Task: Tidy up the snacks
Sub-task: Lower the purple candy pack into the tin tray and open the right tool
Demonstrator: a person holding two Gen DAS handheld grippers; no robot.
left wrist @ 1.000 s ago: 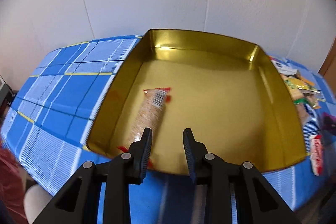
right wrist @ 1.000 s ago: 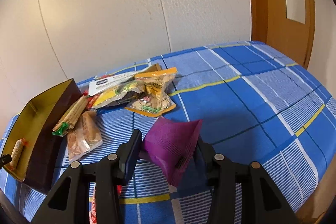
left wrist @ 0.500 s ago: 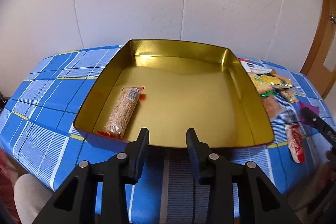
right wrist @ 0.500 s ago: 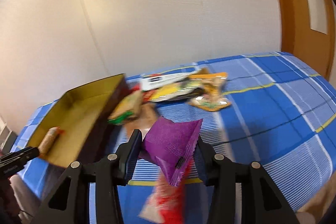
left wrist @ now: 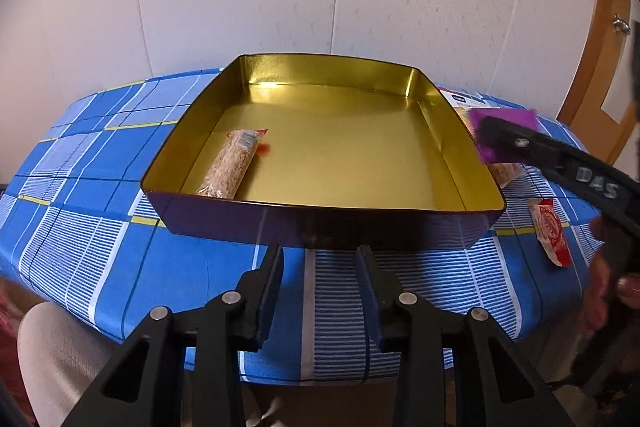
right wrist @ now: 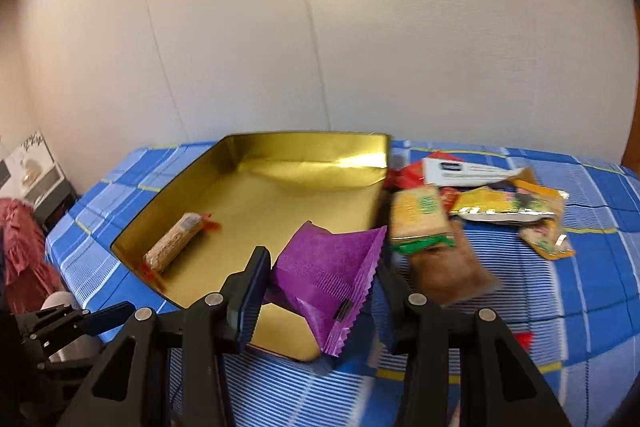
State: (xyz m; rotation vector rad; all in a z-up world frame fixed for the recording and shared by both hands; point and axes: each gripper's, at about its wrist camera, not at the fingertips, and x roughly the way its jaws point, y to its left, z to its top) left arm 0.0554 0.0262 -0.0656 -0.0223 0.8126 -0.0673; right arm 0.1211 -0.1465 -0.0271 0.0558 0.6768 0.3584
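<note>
Left gripper (left wrist: 320,283): jaws apart, nothing between them, hanging over the near worktop (left wrist: 100,267) edge just short of the gold tin (left wrist: 472,179). Grain bar (left wrist: 232,165) lies in the tin's left part, long axis near-to-far. Right gripper (right wrist: 320,291): clamped on the purple packet (right wrist: 324,267), at the tin's near right corner. The tin floor lies left and far of the packet, so the right hand is nearer for the drop. Loose snack pile (right wrist: 480,203) sits right of the tin.

The right gripper (right wrist: 320,291) now carries the purple packet (right wrist: 326,277) over the gold tin's (right wrist: 256,155) near corner. The left gripper (left wrist: 320,279) sits back from the tin, its jaws slightly wider.
</note>
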